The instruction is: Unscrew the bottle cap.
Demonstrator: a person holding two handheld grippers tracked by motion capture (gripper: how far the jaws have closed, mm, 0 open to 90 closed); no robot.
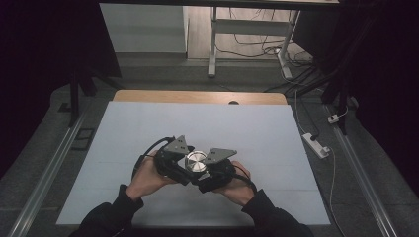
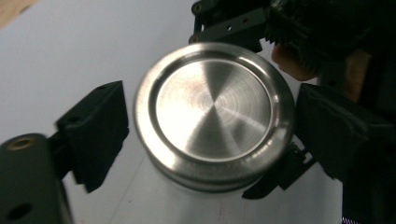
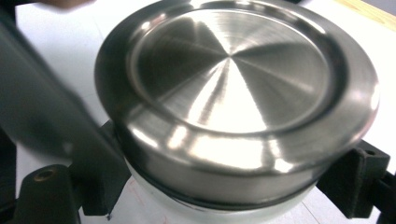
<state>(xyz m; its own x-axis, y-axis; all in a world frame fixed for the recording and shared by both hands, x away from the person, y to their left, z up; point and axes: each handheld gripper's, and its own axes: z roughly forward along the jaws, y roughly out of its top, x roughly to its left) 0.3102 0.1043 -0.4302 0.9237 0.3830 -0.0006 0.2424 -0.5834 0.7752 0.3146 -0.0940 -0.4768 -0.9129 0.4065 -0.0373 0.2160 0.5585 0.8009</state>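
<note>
Jar with shiny lid sat clamped in my right gripper; my left gripper stood apart around the lid.

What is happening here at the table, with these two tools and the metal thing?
A person works on a jar with a steel lid, standing on the white table, with one gripper in each hand. The right gripper is shut on the jar body just below the lid. The left gripper has its fingers around the lid but apart from it, so it looks open.

A lab: dark curtains; floor rails; loose cables; power strip.
</note>
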